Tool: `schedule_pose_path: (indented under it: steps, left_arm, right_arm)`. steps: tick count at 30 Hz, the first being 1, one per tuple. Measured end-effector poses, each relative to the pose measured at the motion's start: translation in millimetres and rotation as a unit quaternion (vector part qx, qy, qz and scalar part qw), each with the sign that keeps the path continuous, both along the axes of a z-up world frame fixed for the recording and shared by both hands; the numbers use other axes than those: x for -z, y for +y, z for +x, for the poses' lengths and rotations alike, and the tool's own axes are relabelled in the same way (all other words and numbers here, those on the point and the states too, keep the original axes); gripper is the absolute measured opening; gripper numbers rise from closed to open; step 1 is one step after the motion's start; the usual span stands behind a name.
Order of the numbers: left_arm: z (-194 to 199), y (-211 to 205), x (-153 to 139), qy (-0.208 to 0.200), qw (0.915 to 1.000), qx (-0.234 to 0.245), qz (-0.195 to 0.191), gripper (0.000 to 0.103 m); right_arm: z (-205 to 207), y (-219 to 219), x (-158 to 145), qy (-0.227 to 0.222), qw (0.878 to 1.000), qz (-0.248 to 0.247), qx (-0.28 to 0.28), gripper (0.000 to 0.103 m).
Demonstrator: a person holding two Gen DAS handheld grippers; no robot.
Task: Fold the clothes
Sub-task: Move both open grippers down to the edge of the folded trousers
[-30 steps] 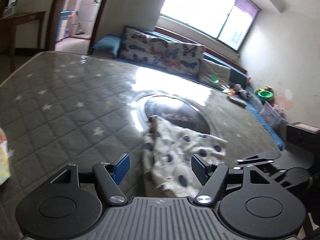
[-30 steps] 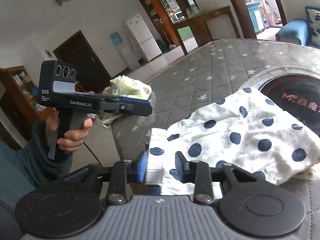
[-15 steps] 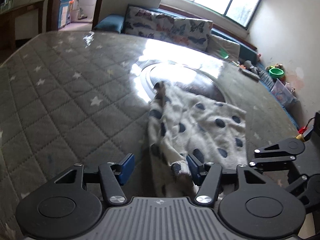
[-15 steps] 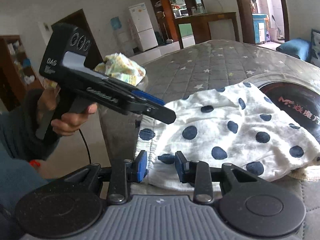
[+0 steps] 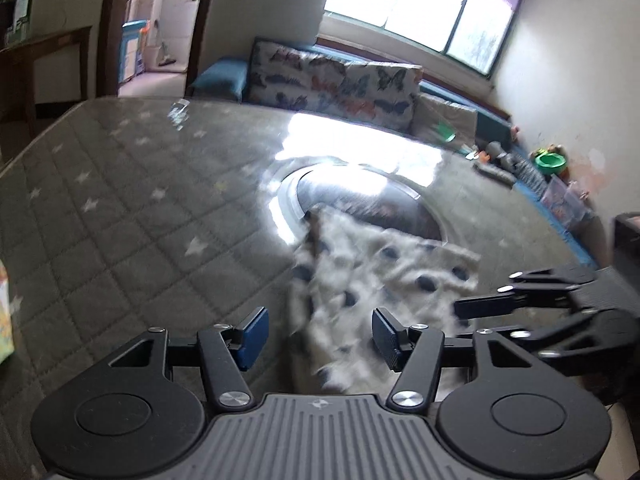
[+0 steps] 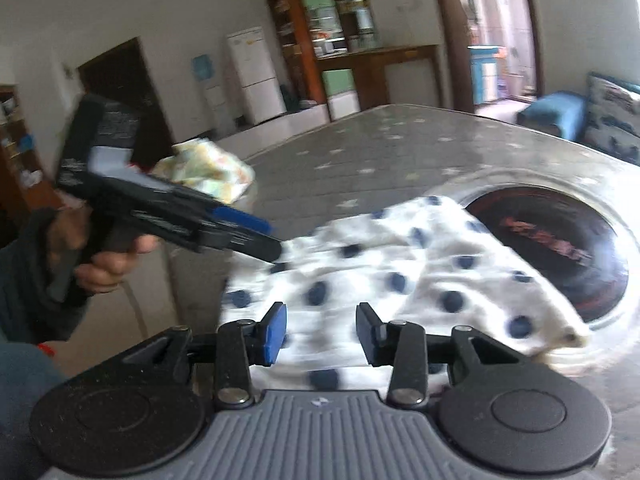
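Note:
A white garment with dark blue dots (image 6: 384, 272) lies bunched at the near edge of a grey quilted mattress (image 6: 360, 148), beside a round dark emblem (image 6: 560, 240). It also shows in the left wrist view (image 5: 376, 276). My right gripper (image 6: 320, 336) is open just above the garment's near edge, holding nothing. My left gripper (image 5: 316, 336) is open over the garment's left edge, also empty. The left gripper shows in the right wrist view (image 6: 256, 236), held in a hand, its tip over the cloth. The right gripper shows at the right of the left wrist view (image 5: 520, 300).
A crumpled yellow-patterned cloth (image 6: 204, 172) lies at the mattress's left corner. A butterfly-print cushion (image 5: 332, 84) and a blue sofa stand behind the mattress. Toys and a green bowl (image 5: 552, 160) lie at the far right. A fridge (image 6: 252, 76) and wooden shelves stand across the room.
My right gripper, which was closed on the garment's hem, has opened and let it go. My left gripper has opened wider and pulled back a little. The garment has settled on the mattress.

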State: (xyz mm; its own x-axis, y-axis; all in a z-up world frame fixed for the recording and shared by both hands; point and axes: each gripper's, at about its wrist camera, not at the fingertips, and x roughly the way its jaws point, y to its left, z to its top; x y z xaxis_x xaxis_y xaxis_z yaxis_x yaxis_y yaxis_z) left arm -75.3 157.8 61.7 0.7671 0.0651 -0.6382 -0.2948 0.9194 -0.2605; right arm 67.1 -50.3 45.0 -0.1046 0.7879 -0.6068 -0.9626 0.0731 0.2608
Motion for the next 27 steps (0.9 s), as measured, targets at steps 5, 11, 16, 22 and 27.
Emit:
schedule_pose_path:
  steps: [5,11,16,22,27]
  left_arm:
    - [23,-13,2,-0.019,0.999,0.039,-0.012,0.06]
    - [49,-12,28,0.017,0.9988,0.04,-0.023,0.059]
    - [44,-3,35,0.024,0.9979,0.036,-0.048,0.059]
    - [41,-12,27,0.011,0.9974,0.052,-0.049,0.059]
    - [41,-20,30,0.021,0.9972,0.062,-0.036,0.06]
  right_arm:
    - [16,-4,5,-0.005,0.999,-0.007,0.037,0.039]
    - [35,-8,11,-0.011,0.997,-0.016,0.081,0.04]
    - [45,-16,7,-0.016,0.995,-0.011,0.1,0.041]
    - [54,-27,-2,-0.022,0.993,-0.001,0.117,0.041]
    - [73,-23,-1,-0.038,0.988,-0.001,0.149,0.041]
